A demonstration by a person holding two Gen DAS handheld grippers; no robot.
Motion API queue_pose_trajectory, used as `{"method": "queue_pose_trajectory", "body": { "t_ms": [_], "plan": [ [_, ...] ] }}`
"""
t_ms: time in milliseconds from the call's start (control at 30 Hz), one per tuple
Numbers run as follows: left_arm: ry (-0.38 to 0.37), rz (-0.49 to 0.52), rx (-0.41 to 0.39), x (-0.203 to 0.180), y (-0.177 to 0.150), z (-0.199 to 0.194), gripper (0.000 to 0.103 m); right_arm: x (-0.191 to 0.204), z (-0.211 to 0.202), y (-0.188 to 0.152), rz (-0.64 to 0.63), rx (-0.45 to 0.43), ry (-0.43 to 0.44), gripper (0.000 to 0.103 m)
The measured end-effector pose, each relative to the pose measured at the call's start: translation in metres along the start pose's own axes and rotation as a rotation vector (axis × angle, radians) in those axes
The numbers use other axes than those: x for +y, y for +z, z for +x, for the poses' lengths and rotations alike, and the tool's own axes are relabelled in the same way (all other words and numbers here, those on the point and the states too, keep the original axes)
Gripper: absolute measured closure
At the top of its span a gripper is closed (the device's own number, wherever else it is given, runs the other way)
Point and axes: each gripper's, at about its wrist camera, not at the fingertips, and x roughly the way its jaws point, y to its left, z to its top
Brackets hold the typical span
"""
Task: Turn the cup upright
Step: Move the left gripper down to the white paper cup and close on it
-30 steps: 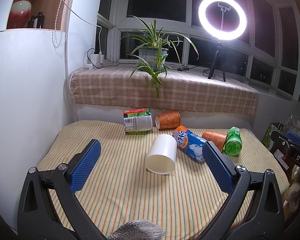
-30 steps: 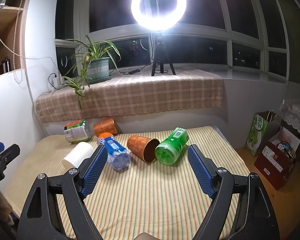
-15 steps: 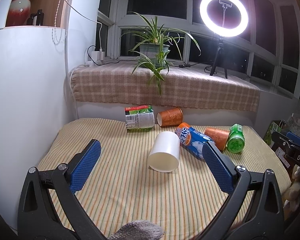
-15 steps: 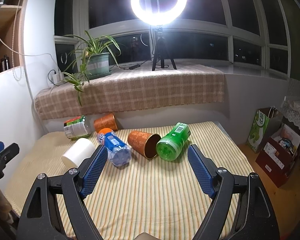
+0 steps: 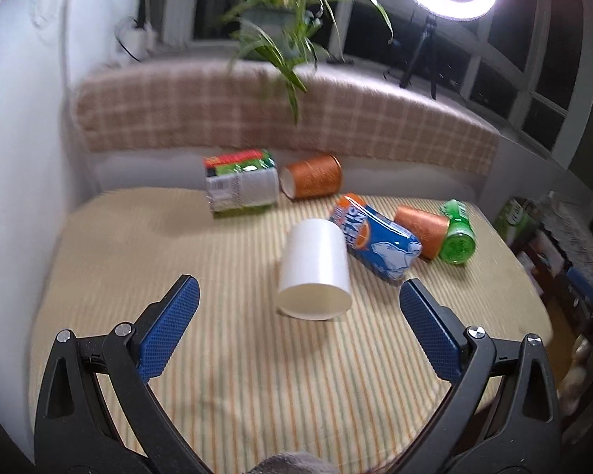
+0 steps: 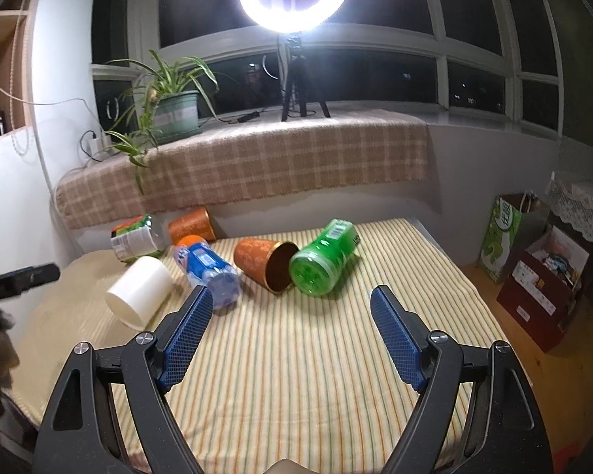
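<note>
On the striped tablecloth [image 5: 225, 375] the white cup [image 5: 314, 268] lies on its side, open mouth toward the left gripper [image 5: 296, 316], whose blue pads are spread wide with nothing between them; a blue bottle [image 5: 375, 243] touches the cup's far side; the right gripper [image 6: 290, 335] hovers equally spread, empty, facing an orange cup [image 6: 263, 262] and green bottle [image 6: 322, 256].

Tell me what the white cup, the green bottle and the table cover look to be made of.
White cup: likely paper or thin plastic; matte, plain wall with a thin rim, no gloss.
Green bottle: plastic by the look; translucent green with a moulded base that catches the light.
Table cover: woven cloth; striped, soft, draping over the edges.
</note>
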Motion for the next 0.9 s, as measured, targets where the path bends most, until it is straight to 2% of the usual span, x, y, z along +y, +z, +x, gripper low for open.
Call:
{"method": "queue_pose_trajectory", "body": {
  "t_ms": [100,233,433,600,700,900],
  "plan": [
    [-0.049,-0.019,0.080,0.001,0.014,0.026,0.000,-0.008,0.001,-0.005,0.022,0.013,-0.012,0.021],
    [-0.066,-0.020,0.173,0.000,0.026,0.060,0.000,-0.019,0.000,-0.010,0.045,0.028,-0.026,0.021],
    [-0.144,-0.099,0.323,0.005,0.037,0.107,0.005,-0.040,0.002,-0.016,0.088,0.042,-0.059,0.021],
    [-0.109,-0.083,0.401,0.003,0.042,0.141,0.006,-0.050,0.005,-0.021,0.120,0.056,-0.068,0.021],
    [-0.108,-0.074,0.446,0.004,0.040,0.156,0.010,-0.054,0.005,-0.023,0.125,0.059,-0.071,0.021],
    [-0.114,-0.054,0.500,0.004,0.038,0.177,0.010,-0.059,0.009,-0.028,0.143,0.075,-0.076,0.021]
  ]
}}
